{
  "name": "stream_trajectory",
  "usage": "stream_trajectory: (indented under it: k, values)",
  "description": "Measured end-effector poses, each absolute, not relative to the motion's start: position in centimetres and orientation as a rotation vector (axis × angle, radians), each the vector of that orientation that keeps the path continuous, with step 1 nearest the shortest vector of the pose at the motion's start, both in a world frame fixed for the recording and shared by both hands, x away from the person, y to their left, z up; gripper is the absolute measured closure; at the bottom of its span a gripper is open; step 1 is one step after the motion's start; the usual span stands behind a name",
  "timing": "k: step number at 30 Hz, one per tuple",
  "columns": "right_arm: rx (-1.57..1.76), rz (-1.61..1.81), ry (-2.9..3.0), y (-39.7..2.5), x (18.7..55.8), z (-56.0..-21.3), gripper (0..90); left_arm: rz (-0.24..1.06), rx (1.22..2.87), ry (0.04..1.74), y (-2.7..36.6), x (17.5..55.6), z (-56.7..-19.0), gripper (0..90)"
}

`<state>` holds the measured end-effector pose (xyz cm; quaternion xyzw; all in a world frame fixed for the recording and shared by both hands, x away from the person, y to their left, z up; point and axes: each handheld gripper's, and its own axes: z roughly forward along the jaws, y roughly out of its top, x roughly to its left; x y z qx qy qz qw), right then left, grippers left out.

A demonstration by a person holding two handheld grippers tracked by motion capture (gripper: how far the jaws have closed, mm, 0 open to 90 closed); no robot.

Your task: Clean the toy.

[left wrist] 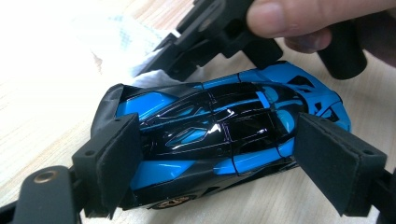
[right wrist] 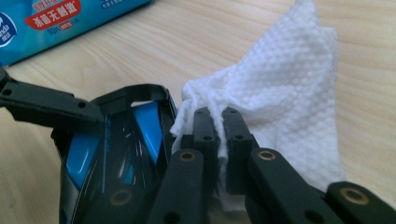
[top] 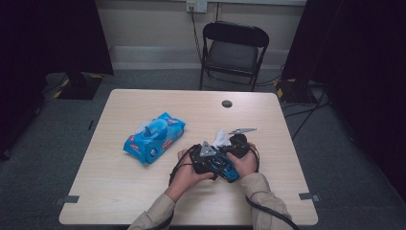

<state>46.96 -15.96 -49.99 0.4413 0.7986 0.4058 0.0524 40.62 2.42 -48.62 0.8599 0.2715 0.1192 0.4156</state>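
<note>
We see a blue and black toy car (left wrist: pixel 224 140) lying on the wooden table (top: pixel 143 191), near its front edge and a little right of centre. The left gripper (left wrist: pixel 219 154) has the car between its two padded jaws, one pad pressed against each side of the body, so the jaws stand fairly wide and hold the car. Just beside the car's end, a white wipe (right wrist: pixel 280 93) is bunched against it. The right gripper (right wrist: pixel 217 126) has its jaws drawn narrow, pinching a fold of that wipe between them, with the rest of the cloth spread over the table behind. In the high view we find both hands (top: pixel 191 172) close together around the grippers. To the left of them, well apart from the car, lies a blue pack of wipes (top: pixel 154 137). A black folding chair (top: pixel 232 50) stands beyond the far edge of the table.
</note>
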Motion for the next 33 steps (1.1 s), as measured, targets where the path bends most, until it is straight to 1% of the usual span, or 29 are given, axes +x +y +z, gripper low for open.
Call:
stream_trajectory:
  k: [4, 14, 33]
  values:
    - [1.326, 1.237, 2.431, -15.7, 47.2, -50.0, 86.7, 0.296, 2.157, 0.688, 2.5, 40.7, -48.6, 15.5]
    - [1.278, 1.253, 2.479, -16.6, 47.0, -50.0, 86.7, 0.315, 2.155, 0.700, 2.5, 40.6, -48.6, 18.2]
    - [1.206, 1.319, 2.559, -20.4, 45.1, -50.2, 86.6, 0.315, 2.153, 0.711, 2.3, 40.6, -48.6, 18.2]
